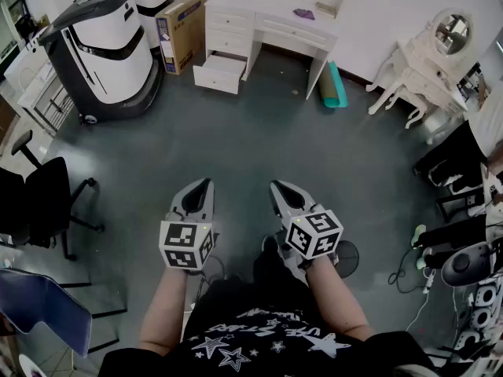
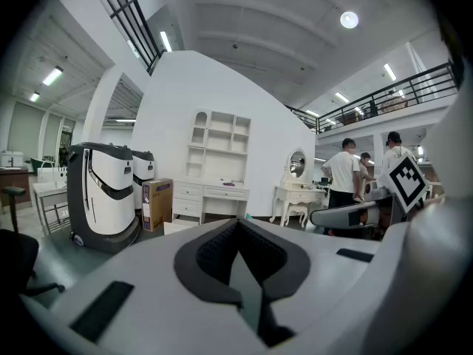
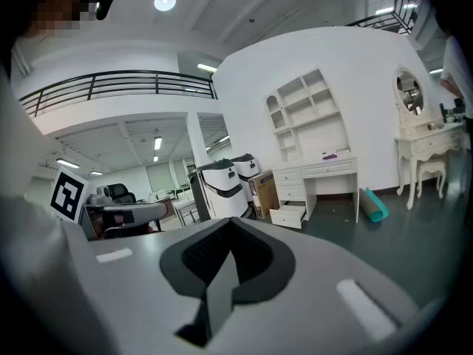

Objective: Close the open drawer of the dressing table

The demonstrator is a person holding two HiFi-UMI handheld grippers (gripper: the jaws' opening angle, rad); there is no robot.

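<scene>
Left claw [image 1: 206, 184], right claw [image 1: 276, 185]: closed, empty

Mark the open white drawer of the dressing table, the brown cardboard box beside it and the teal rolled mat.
Open white drawer [image 1: 215, 80]: head view, front panel.
Brown cardboard box [image 1: 185, 30]: head view, upper face.
Teal rolled mat [image 1: 336, 86]: head view, middle of roll.

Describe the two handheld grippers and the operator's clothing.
The left gripper and right gripper match: light grey tapered shells, with dark grey textured pads lining the jaws. Each carries a cube with black-and-white square markers at its rear: left cube, right cube. The person wears a black T-shirt printed with white stars and lettering.
</scene>
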